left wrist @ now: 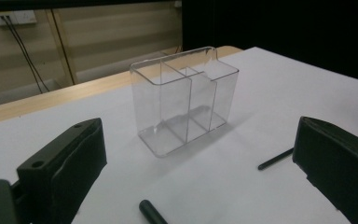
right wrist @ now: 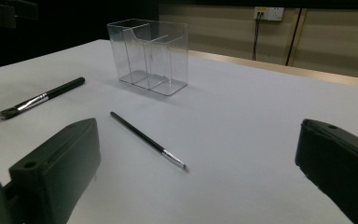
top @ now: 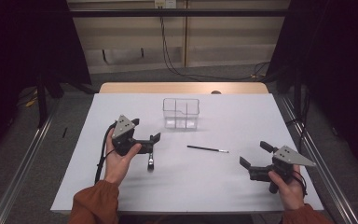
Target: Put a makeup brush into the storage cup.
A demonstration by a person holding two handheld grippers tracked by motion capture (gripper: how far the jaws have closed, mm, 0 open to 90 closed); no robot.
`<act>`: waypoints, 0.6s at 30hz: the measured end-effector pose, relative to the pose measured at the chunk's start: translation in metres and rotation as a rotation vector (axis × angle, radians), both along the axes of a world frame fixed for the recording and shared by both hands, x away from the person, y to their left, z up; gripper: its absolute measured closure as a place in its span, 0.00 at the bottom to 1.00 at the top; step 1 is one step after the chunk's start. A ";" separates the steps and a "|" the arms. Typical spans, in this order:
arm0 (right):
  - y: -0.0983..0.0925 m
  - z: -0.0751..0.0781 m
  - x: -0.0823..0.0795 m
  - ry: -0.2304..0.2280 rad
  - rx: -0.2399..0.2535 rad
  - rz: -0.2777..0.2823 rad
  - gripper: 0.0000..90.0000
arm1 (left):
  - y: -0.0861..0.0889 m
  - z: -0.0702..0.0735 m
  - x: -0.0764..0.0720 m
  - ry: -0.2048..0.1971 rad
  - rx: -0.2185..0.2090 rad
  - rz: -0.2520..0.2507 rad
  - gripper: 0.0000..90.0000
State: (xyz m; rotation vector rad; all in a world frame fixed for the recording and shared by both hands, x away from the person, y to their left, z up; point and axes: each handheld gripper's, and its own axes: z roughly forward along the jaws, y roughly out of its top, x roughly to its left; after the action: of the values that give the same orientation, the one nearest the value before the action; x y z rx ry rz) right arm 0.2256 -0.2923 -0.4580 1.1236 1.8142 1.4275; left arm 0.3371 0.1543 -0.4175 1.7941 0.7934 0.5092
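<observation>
A clear plastic organizer (top: 181,113) with three compartments stands empty at the middle back of the white table. A thin black brush (top: 207,149) lies flat in front of it. A thicker black brush (top: 151,158) lies just under my left gripper (top: 145,130), whose jaws stand open and empty. In the left gripper view the left gripper (left wrist: 199,154) faces the organizer (left wrist: 186,100), with the thick brush's handle end (left wrist: 151,212) below. My right gripper (top: 255,154) is open at the front right. In its view the right gripper (right wrist: 196,140) faces the thin brush (right wrist: 147,139), the thick brush (right wrist: 42,99) and the organizer (right wrist: 149,56).
A white sheet (top: 242,116) covers the table, with a wooden strip (top: 182,87) along its far edge. Cables (top: 168,56) hang down the wall behind. Metal rails (top: 23,163) run along the floor on both sides.
</observation>
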 end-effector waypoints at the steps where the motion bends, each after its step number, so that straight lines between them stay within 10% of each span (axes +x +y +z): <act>1: 0.000 0.000 0.000 0.000 0.001 0.001 0.00 | 0.000 0.001 0.001 0.009 0.008 0.003 0.03; 18: 0.000 0.000 0.000 0.000 -0.003 0.009 0.00 | -0.004 0.005 0.016 0.206 0.235 0.010 0.06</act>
State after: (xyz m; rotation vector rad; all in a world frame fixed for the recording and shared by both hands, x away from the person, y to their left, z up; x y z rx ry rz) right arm 0.2258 -0.2921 -0.4582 1.1148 1.8227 1.4294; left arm 0.3529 0.1507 -0.4124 2.0857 0.9143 0.4427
